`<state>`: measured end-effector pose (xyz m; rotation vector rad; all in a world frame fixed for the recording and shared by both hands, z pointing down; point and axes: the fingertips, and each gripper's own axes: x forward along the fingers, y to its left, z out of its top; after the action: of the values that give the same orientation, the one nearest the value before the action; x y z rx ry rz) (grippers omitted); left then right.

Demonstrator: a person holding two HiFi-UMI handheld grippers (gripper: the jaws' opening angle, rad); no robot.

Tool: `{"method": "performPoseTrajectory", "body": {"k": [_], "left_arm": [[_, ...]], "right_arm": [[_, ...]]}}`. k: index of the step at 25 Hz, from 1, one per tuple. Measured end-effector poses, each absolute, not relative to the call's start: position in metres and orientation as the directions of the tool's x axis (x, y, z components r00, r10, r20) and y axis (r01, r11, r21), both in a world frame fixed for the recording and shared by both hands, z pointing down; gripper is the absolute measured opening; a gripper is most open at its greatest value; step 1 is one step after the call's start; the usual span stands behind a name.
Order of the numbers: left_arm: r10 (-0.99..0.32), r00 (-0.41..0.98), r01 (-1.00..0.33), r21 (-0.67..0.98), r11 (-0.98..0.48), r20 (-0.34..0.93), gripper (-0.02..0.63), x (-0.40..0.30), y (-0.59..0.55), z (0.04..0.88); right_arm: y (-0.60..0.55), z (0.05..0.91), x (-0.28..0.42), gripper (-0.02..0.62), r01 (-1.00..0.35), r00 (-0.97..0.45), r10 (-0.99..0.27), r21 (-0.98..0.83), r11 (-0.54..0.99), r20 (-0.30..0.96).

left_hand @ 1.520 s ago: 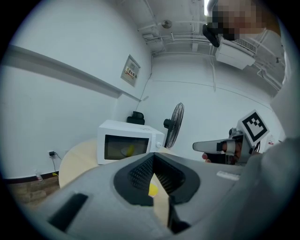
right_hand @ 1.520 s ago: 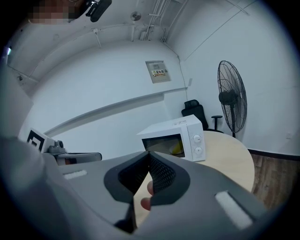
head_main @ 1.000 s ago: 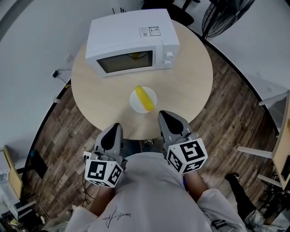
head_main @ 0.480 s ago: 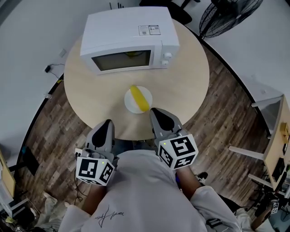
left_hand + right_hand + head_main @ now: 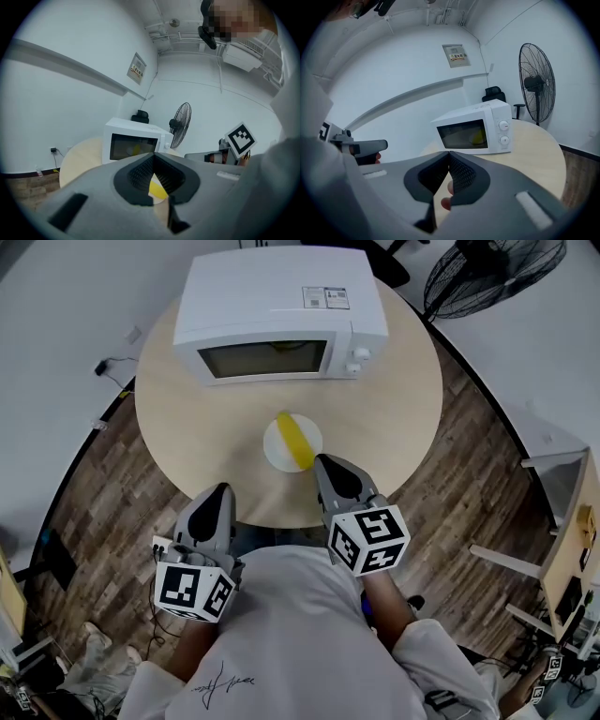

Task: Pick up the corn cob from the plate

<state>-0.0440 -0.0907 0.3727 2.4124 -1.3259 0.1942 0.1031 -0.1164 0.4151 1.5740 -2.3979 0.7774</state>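
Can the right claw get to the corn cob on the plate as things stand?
Probably yes. The right claw is close to the plate, with nothing between it and the corn cob. Its jaws are together, so they must open first.

No wording legible in any view. Microwave (image 5: 281, 329), ahead of both sets of jaws: white sticker label (image 5: 325, 297) on its top, at the far right corner, print too small to read. Wall placard (image 5: 458, 56), high above and beyond the right gripper (image 5: 449, 153) jaws: framed, with a coloured strip, characters illegible. Framed wall notice (image 5: 136, 71), up and left of the left gripper (image 5: 153, 155) jaws: illegible. Right marker cube (image 5: 370, 538) and left marker cube (image 5: 194, 590), behind the jaws: black-and-white square patterns, no letters. Shirt (image 5: 281, 652): dark handwritten scrawl (image 5: 230, 682), unreadable.
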Motion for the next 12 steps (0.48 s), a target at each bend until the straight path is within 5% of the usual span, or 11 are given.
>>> {"method": "performPoseTrajectory", "body": {"k": [12], "left_arm": [[-0.795, 0.525, -0.849, 0.263, -0.459, 0.305, -0.002, -0.058, -0.096, 0.374]], "right_arm": [[-0.137, 0.432, 0.09, 0.029, -0.882, -0.457, -0.77, -0.34, 0.326, 0.446]]}}
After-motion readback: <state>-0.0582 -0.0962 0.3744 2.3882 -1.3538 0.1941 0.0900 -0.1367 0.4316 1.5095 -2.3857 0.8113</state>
